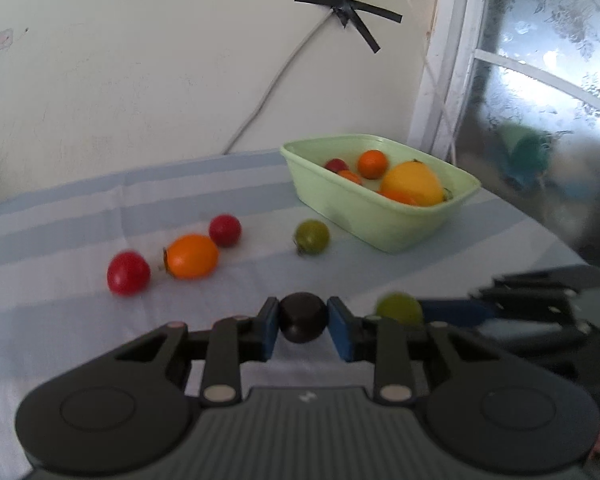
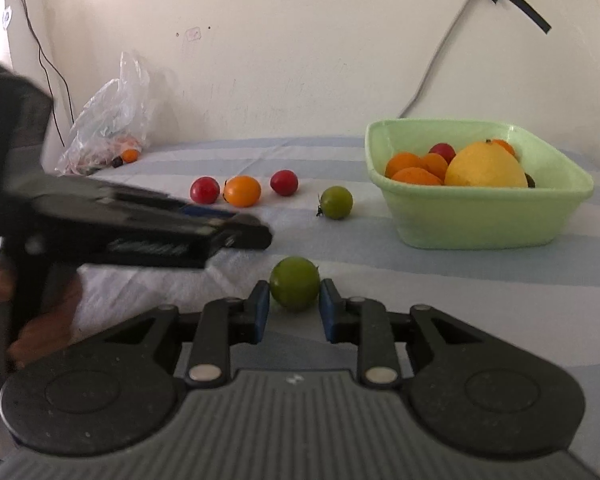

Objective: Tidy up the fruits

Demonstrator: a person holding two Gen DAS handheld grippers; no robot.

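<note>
Logo mark [image 1: 307,397] on left gripper [image 1: 303,317], letters unreadable

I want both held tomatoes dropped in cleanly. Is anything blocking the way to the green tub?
Nothing visible blocks it. Only a loose green tomato lies on the cloth before the tub, low enough to pass over.
</note>
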